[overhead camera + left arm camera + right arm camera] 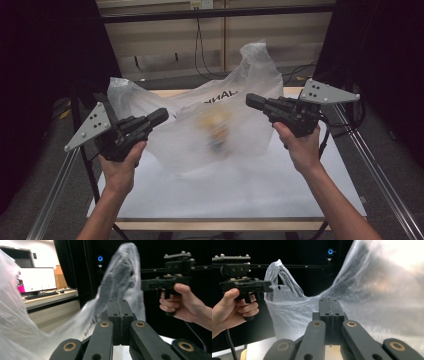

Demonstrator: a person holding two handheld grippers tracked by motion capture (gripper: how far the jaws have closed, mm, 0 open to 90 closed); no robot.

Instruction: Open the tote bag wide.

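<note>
**Bag stretched open between two tools**

Above the white worktop point(280, 185), a clear plastic bag point(220, 125) hangs spread, seemingly to keep its mouth wide. Left tool point(161, 116) and right tool point(251, 100) each clench one handle; something yellow blurs inside.

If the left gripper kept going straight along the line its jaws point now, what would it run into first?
Most likely the plastic bag itself: the left gripper has its jaws closed together, and the bag's film rises directly ahead of them. Farther along that line sits the right gripper, though depth there is hard to judge.
</note>
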